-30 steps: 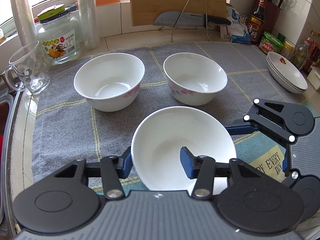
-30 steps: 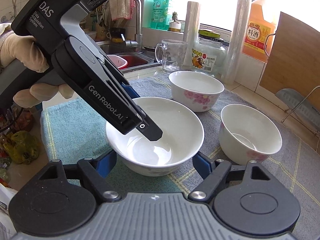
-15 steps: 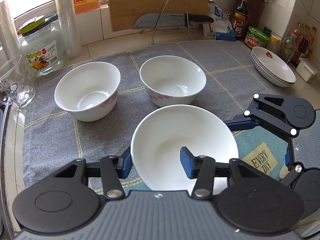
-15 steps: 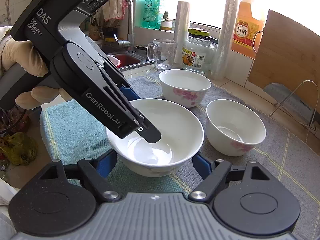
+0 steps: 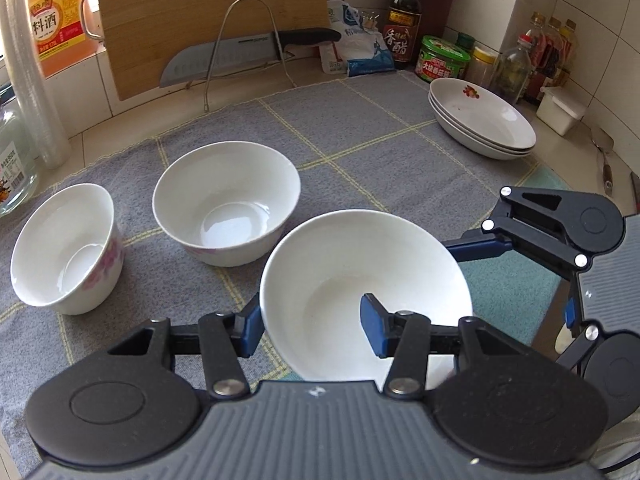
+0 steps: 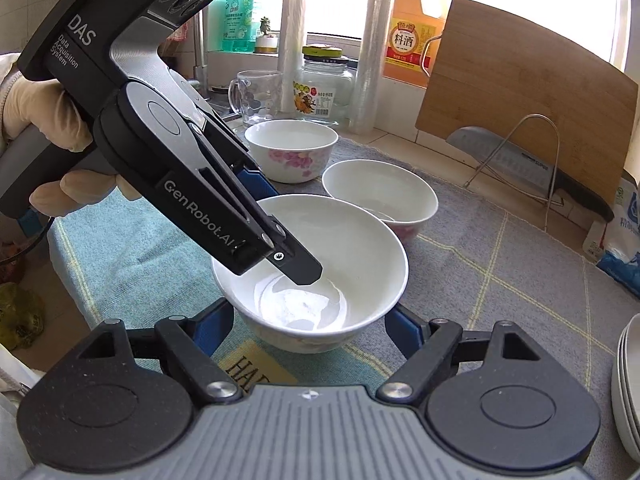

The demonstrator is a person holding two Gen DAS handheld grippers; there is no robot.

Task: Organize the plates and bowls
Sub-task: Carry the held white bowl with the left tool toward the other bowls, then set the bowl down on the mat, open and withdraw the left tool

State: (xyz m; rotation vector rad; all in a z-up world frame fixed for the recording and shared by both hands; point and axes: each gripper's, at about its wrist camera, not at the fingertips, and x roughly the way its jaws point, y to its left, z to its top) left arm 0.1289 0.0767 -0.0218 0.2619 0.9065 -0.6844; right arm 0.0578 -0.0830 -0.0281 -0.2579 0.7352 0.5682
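Grey checked cloth (image 5: 360,128) covers the kitchen surface, with two flowered bowls (image 5: 226,202) and stacked plates (image 5: 480,124) resting on it. Left gripper (image 5: 310,320) fingers are clamped on the rim of the large white bowl (image 5: 360,276); right gripper (image 6: 310,328) fingers straddle that bowl's outer sides, seemingly gripping it.

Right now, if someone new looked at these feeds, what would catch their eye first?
The big white bowl in the foreground, with the left gripper clamped on its near rim, one pad inside, and the right gripper straddling it from the other side. Two smaller flowered bowls stand empty on the grey mat behind it. A stack of plates waits at the mat's far right corner.
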